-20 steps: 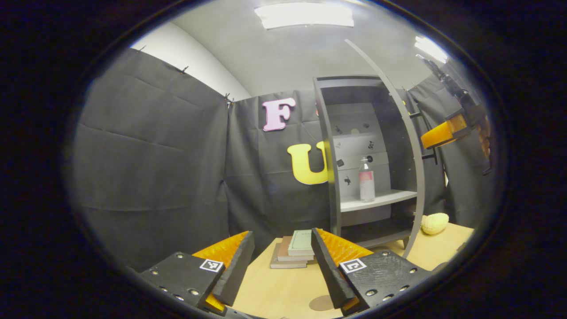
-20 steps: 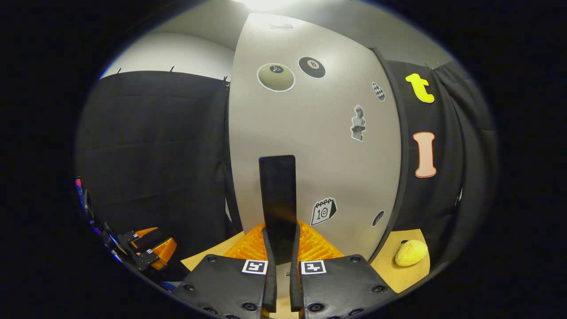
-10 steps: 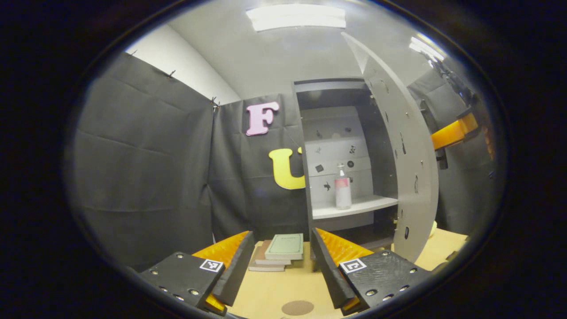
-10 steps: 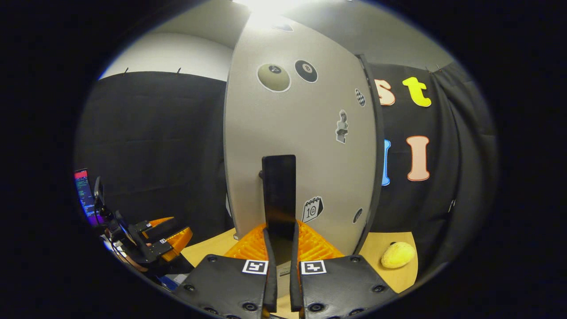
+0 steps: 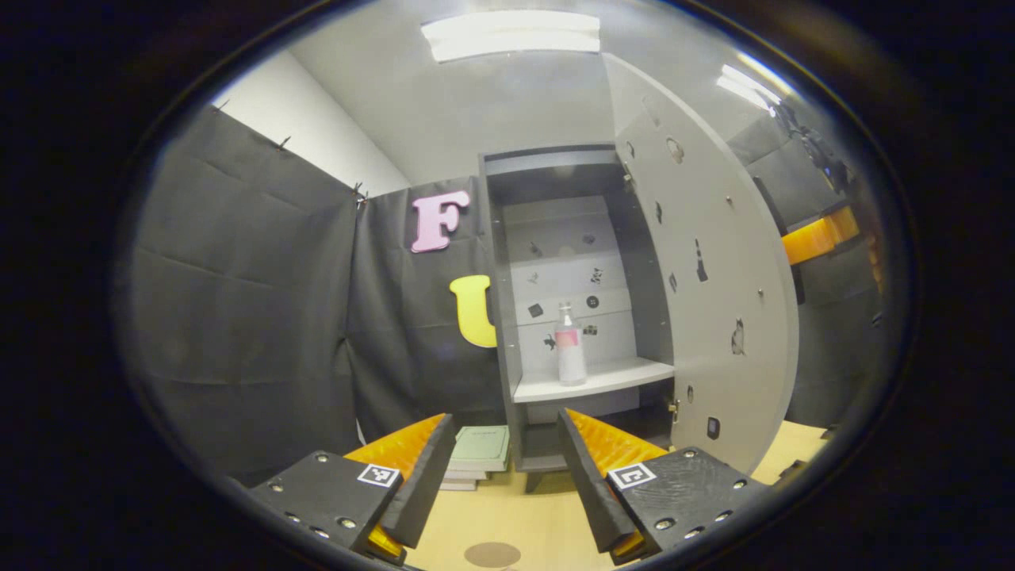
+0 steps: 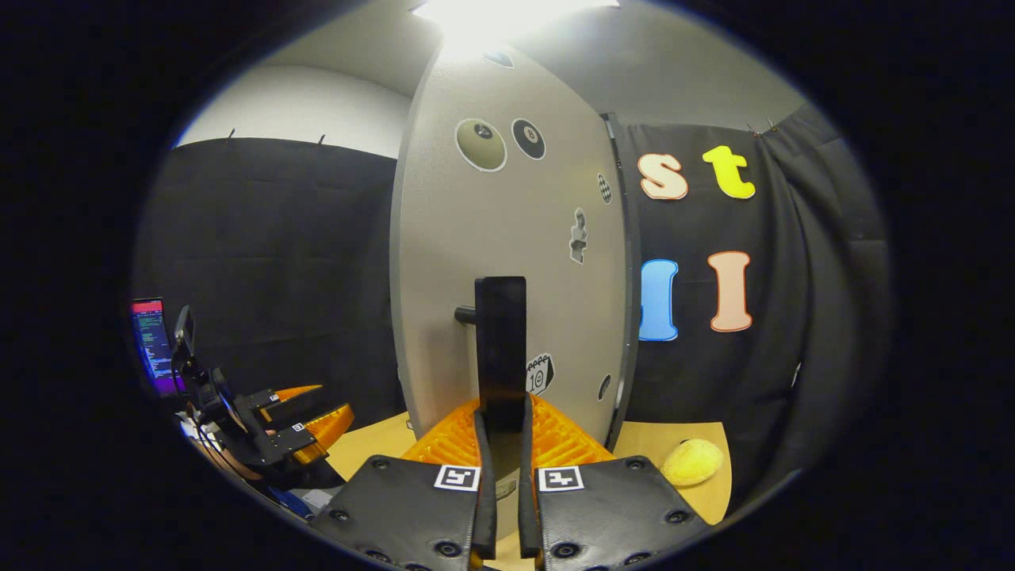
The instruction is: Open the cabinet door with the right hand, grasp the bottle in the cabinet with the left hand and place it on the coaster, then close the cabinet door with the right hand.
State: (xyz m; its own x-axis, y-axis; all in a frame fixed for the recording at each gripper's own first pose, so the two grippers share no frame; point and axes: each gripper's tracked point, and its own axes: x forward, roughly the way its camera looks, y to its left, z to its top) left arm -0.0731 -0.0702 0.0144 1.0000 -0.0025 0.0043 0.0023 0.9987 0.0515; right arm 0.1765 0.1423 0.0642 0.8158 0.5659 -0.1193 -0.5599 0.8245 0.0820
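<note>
Bottle point(image 5: 568, 346) waits on its shelf, door point(image 6: 507, 238) open; right gripper point(image 6: 503, 507) clamps the handle point(image 6: 500, 349), left gripper point(image 5: 499, 476) spread empty.

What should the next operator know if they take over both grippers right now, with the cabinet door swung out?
Right gripper: shut on the door handle, holding the cabinet door open.
Left gripper: open, holding nothing, pointed at the cabinet from a distance.
Bottle: upright on the cabinet shelf, untouched.
Coaster: on the table, just below the left gripper.
Done: door opened.
Left: grasp the bottle with the left gripper, set it on the coaster, then close the door with the right.
</note>
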